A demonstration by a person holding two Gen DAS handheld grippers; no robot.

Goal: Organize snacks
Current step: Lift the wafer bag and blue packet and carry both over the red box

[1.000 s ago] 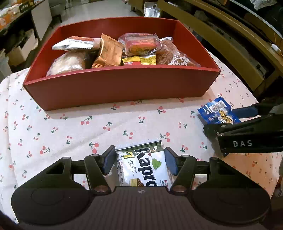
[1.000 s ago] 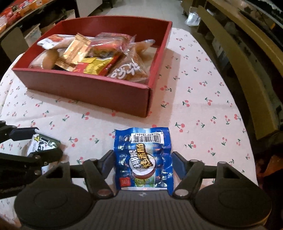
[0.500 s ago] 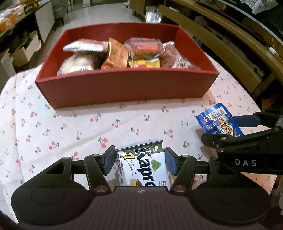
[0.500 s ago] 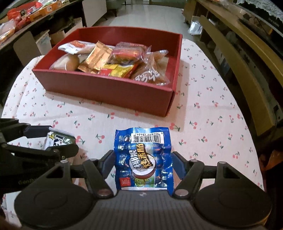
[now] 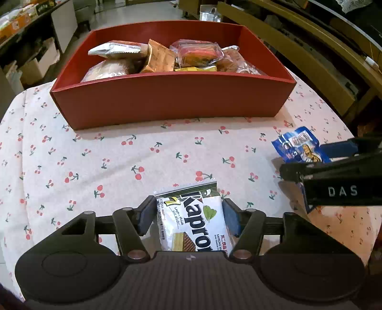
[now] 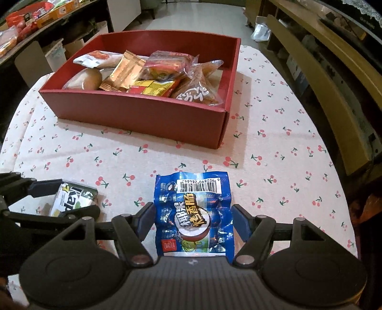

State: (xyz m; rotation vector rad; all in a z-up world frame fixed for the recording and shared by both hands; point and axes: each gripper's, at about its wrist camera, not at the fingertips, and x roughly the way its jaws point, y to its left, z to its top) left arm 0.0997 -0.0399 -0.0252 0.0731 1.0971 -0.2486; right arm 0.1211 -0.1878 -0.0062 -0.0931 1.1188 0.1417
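A red box (image 5: 167, 100) holding several wrapped snacks stands at the far side of the cherry-print tablecloth; it also shows in the right wrist view (image 6: 143, 114). My left gripper (image 5: 188, 215) is shut on a white and green Kapro wafer pack (image 5: 191, 221), held above the cloth; the pack also shows in the right wrist view (image 6: 71, 198). My right gripper (image 6: 193, 220) is shut on a blue sausage snack packet (image 6: 193, 214), held above the cloth; the packet also shows in the left wrist view (image 5: 298, 147).
Wooden bench rails (image 6: 334, 83) run along the right of the round table. Shelves with boxes and goods (image 6: 35, 14) stand at the far left. The table edge (image 6: 343, 190) curves close on the right.
Both grippers have risen and drawn back from the box with their packets still held. The box looks smaller and farther, and more of its inside shows.
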